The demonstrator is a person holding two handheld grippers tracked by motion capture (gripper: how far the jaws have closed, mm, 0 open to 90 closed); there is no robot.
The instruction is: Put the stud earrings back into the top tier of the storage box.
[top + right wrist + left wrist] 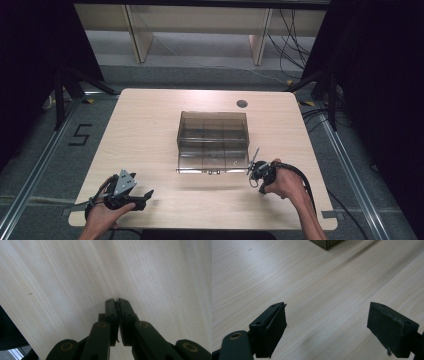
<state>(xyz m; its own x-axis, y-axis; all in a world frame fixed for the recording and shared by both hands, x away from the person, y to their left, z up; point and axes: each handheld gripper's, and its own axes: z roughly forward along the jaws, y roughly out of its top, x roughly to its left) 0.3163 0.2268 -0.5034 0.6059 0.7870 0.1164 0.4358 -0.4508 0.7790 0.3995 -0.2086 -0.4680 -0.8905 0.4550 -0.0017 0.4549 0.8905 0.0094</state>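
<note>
Right tongs (116, 301) closed tip-down on the tabletop (62, 277), apparently pinching something thin; identity unclear. Left tongs (327, 322) wide open, empty. Clear compartment box (213, 142) just beyond right tongs. Next move likely: lift, carry to a compartment.

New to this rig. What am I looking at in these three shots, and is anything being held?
No robot here: a person holds a two-jaw gripper in each hand. The high view looks down on a wooden table from the person's side. On it sits a smoky clear box with compartments. The left gripper rests near the table's front left; the right gripper is by the box's front right corner.

The other two pictures come from cameras riding on the grippers, looking along their black jaws. The left gripper's jaws stand wide apart over bare wood. The right gripper's are shut, tips at the tabletop; something thin may sit between them, too small to tell.
</note>
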